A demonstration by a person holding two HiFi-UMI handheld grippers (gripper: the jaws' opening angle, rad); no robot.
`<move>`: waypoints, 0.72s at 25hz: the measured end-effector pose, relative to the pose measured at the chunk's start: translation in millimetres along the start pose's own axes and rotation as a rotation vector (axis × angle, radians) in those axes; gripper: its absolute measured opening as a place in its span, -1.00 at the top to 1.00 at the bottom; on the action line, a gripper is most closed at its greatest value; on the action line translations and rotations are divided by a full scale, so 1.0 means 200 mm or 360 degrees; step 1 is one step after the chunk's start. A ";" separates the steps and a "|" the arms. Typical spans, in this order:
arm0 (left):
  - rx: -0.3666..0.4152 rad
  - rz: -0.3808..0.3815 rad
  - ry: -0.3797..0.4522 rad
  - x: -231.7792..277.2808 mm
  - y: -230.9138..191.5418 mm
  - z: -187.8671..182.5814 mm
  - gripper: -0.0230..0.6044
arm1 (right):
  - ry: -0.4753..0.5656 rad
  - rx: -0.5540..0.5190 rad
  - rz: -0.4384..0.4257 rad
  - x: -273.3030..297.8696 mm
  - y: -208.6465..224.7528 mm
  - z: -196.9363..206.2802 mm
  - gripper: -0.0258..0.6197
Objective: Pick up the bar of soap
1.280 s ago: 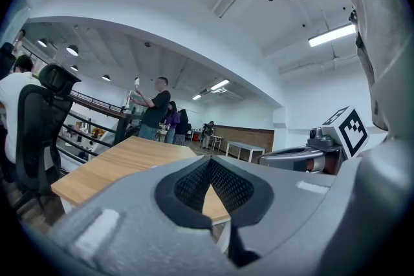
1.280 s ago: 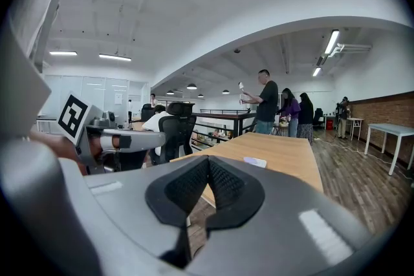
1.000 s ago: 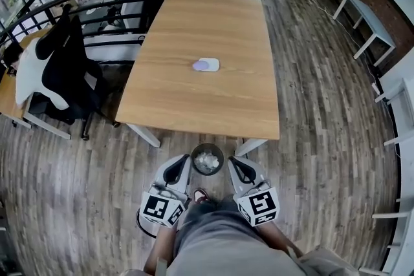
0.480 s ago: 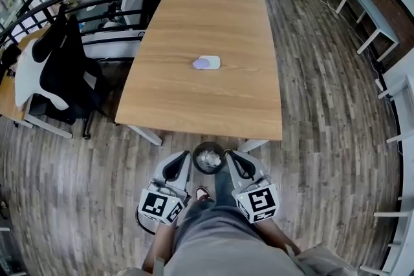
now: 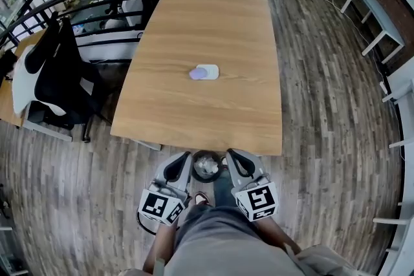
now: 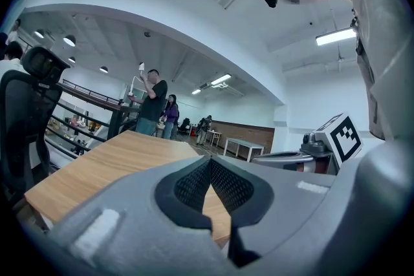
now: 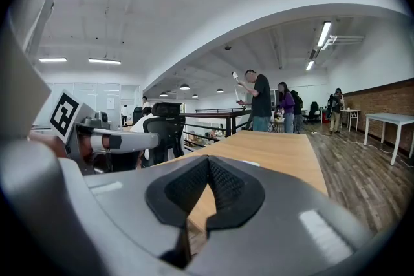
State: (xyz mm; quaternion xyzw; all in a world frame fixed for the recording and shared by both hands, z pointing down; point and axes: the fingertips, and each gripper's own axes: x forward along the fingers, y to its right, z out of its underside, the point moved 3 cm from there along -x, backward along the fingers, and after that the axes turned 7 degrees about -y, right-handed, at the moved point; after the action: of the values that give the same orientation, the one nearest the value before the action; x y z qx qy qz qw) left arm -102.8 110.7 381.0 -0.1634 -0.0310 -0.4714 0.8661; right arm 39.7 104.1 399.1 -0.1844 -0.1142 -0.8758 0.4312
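Head view is showing the left gripper (image 5: 182,162) and right gripper (image 5: 233,159) hanging empty, jaws pressed together, short of the table (image 5: 194,119). The soap (image 5: 198,74) is lying mid-table, well apart, so opening one gripper before reaching seems wise.

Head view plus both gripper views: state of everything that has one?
bar of soap: lying mid-table, untouched, against a white dish.
left gripper: shut, empty, at the table's near edge.
right gripper: shut, empty, at the table's near edge.
waste bin: open top, crumpled paper inside.
office chair: white garment draped on it.
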 end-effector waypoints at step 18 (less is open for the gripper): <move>-0.0033 -0.0111 -0.0052 0.73 -0.25 -0.16 0.93 | -0.0044 -0.0019 -0.0180 0.55 0.59 -0.20 0.91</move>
State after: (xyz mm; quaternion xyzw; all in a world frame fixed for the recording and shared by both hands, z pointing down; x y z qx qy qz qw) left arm -67.1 -42.7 393.2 -0.1790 -0.0460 -0.4989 0.8467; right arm 63.0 -58.6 414.4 -0.1923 -0.1251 -0.8968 0.3784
